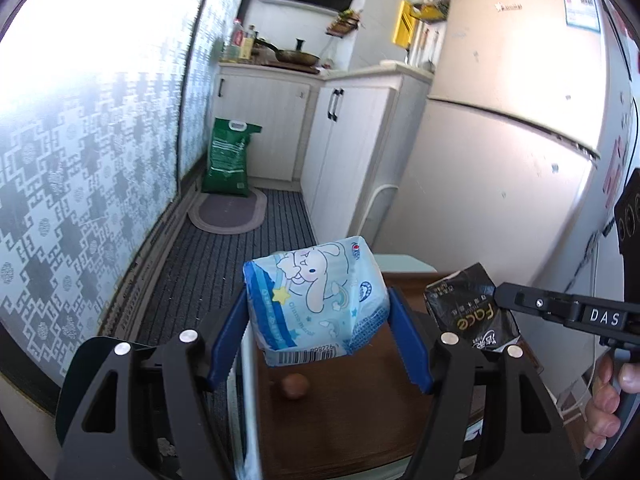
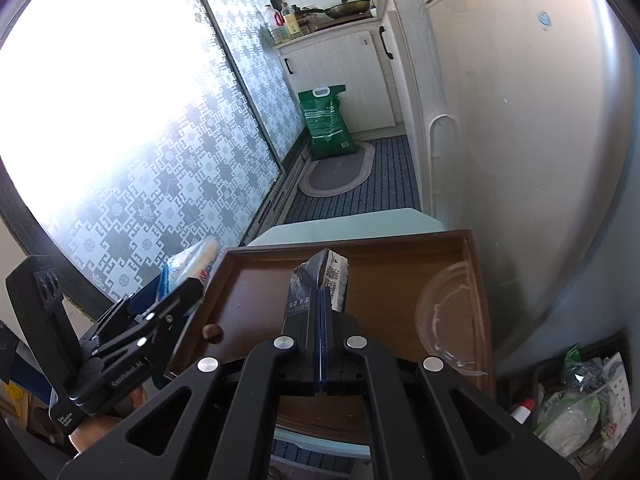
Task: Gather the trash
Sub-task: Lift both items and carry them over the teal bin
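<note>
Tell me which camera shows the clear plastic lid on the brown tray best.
The right wrist view. There the clear plastic lid lies in plain sight at the right side of the brown tray. In the left wrist view, the lid cannot be made out; the left hand-held gripper and its blue packet cover much of the tray.

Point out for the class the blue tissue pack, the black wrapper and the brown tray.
blue tissue pack (image 1: 316,296), left wrist view, on its printed front.
black wrapper (image 2: 318,280), right wrist view, on its crumpled top.
brown tray (image 2: 384,276), right wrist view, on its bare floor.

Right claw (image 2: 322,312) clamped on black wrapper (image 2: 320,280), above brown tray (image 2: 380,252), clear plastic lid (image 2: 448,320) at right
</note>
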A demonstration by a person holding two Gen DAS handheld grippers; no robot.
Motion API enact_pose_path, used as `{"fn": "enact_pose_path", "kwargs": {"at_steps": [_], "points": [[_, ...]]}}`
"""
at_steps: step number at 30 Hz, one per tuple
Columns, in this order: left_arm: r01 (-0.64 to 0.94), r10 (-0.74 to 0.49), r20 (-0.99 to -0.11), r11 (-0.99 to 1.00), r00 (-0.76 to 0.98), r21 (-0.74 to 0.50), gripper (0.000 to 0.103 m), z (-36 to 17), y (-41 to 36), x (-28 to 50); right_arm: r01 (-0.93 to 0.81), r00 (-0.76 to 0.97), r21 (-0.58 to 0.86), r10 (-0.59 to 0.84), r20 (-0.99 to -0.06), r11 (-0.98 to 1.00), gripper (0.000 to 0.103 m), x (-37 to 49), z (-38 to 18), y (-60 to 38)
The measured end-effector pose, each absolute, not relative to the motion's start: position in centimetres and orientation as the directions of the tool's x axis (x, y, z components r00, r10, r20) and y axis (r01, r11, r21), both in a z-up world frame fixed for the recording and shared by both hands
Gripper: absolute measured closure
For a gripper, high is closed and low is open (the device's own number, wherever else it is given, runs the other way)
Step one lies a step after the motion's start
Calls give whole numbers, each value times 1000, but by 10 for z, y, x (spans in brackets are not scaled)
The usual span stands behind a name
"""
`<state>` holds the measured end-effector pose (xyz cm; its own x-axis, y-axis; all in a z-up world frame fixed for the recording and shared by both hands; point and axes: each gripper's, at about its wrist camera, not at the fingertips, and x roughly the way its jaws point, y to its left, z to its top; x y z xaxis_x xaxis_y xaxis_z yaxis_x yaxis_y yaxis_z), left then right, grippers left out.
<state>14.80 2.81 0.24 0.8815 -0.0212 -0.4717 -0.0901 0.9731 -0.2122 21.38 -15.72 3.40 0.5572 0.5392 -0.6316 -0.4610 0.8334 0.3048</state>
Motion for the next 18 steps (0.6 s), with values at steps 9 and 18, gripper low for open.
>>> {"fn": "enact_pose_path", "kwargs": {"at_steps": [9, 18], "points": [[-169, 45, -459, 958, 887, -232, 33, 11, 81, 122, -521, 544, 285, 571, -615, 804, 103, 201, 49, -111], [-248, 116, -513, 949, 851, -196, 32, -1, 125, 98, -587, 509, 271, 608, -610, 763, 103, 184, 59, -56]]}}
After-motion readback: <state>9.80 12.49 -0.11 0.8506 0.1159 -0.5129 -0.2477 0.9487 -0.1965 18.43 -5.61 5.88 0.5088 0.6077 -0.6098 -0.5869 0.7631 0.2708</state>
